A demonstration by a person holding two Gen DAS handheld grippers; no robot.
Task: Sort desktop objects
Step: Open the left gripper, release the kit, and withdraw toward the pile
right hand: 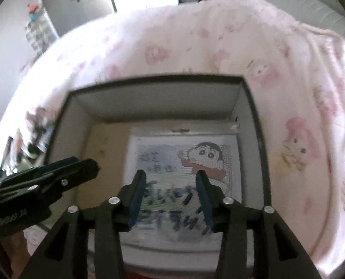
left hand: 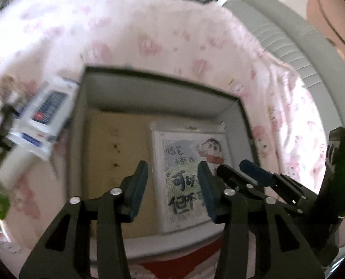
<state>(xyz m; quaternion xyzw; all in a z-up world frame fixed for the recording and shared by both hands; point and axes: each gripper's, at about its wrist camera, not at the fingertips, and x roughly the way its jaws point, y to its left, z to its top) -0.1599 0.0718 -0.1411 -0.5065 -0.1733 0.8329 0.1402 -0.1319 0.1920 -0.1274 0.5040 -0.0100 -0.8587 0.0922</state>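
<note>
Right wrist — cartoon booklet (right hand: 184,181) in box (right hand: 158,100) below open right hand-held gripper (right hand: 171,197)

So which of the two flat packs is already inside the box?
The cartoon-print pack, lying flat on the box floor against the right wall. The blue-and-white pack sits outside on the blanket, left of the box.

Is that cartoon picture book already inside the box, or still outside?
Inside. The cartoon book lies flat on the bottom of the open box, toward its right wall, with both grippers open and empty above it.

Booklet (right hand: 184,186) inside box (right hand: 158,97), right side, box on blanket (right hand: 219,34)
</note>
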